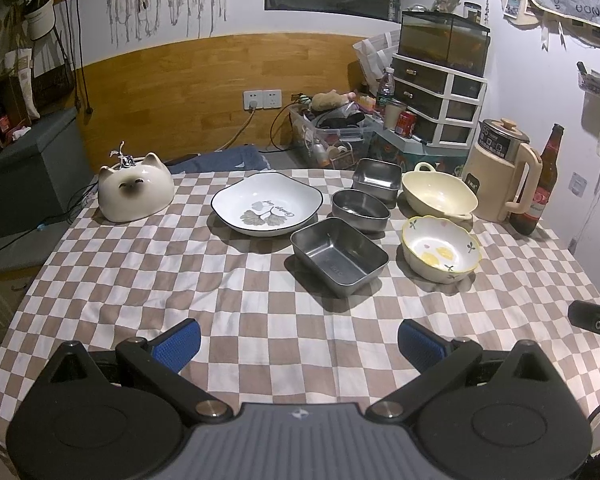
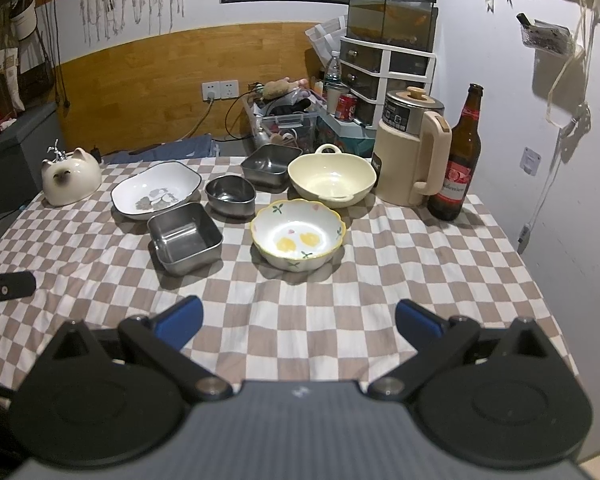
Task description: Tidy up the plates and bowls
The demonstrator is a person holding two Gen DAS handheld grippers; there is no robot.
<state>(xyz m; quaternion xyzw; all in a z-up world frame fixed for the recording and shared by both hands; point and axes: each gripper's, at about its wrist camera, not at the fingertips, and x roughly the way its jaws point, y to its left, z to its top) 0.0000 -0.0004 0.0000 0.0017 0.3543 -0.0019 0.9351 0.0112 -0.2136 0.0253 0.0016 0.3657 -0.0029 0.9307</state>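
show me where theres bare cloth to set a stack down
Free: the wide near strip of tablecloth between both open claws, left and right, and the dishes; also the patch in front of the cat jar. Crowded: the far right, where steel tray, flower bowl, cream bowl, kettle and bottle sit close together.
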